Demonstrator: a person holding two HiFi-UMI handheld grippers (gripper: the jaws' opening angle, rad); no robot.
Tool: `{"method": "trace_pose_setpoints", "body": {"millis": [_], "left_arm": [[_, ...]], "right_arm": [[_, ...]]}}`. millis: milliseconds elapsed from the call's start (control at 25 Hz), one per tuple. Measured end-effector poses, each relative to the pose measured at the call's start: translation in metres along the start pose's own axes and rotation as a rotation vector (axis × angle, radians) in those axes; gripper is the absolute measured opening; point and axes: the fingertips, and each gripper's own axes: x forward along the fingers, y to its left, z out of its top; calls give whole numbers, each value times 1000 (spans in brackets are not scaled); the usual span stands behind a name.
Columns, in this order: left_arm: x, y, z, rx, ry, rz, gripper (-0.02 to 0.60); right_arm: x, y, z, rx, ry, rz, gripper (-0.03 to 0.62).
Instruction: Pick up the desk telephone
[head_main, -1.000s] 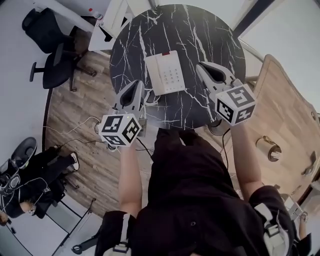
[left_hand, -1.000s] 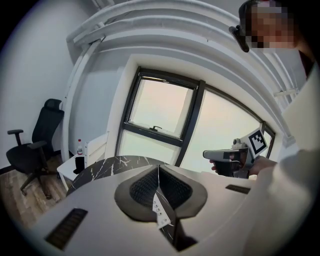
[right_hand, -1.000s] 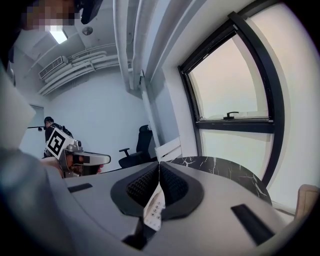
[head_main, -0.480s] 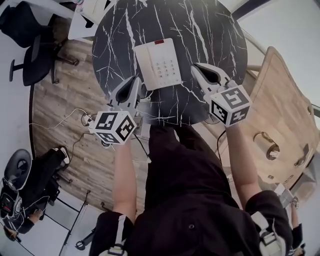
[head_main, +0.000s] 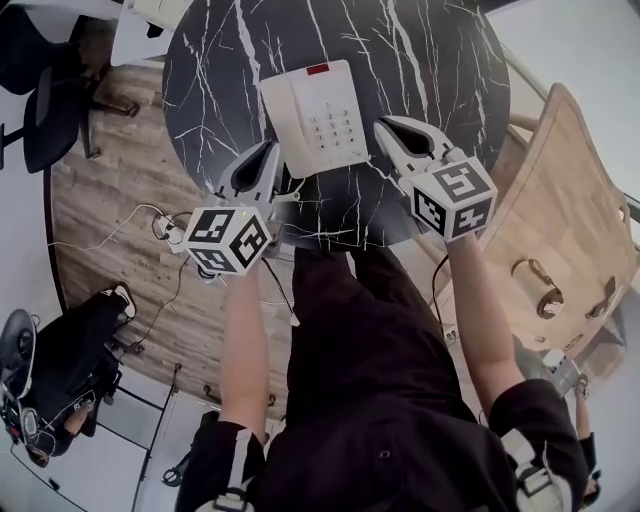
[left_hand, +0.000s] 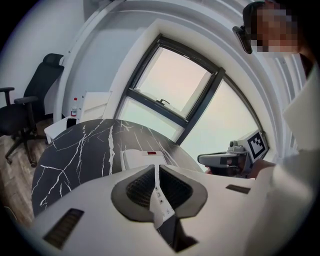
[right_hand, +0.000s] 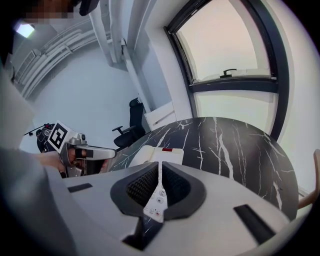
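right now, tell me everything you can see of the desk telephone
The desk telephone is flat, cream-white and rectangular, plastic by its look, with a grey keypad on its right half and a red patch at its far edge. It lies face up on the black marbled table, toward the near edge. The left hand-held gripper and right hand-held gripper flank its near corners, shut, seemingly not touching it.

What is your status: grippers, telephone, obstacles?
Left gripper shut, empty, left of telephone. Right gripper shut, empty, on its right. Telephone flat on table, not held. Nothing in the way.
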Motion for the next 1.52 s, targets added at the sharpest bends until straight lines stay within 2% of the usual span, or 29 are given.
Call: {"method": "trace_pose_setpoints", "body": {"millis": [200,320,480,640,800,960,1240,1360,1520], "left_arm": [[15,14,-8,-18,39,-13,23],[21,23,-16,-42,63,-20,107],[29,32,-27,-73,88,-43,151],[37,35,-39,-157,91,-129,226],[44,40,-50,-212,103,-173,262],[53,41,-58,-220,131,-212,319],[66,36,-65,-201,178,-272,370],[68,35,-67,-184,202,-289,380],[71,38,-67,-201,211,-309,380]], "right_arm": [[24,-3,-15,15,60,34,34],[33,-6,-26,22,94,37,34],[44,-12,-39,38,124,44,42],[56,-17,-50,54,155,53,103],[68,-16,-60,62,188,83,171],[78,-17,-69,63,217,91,232],[89,-22,-76,76,234,110,232],[92,-21,-79,83,240,131,232],[95,-22,-79,96,240,151,233]]}}
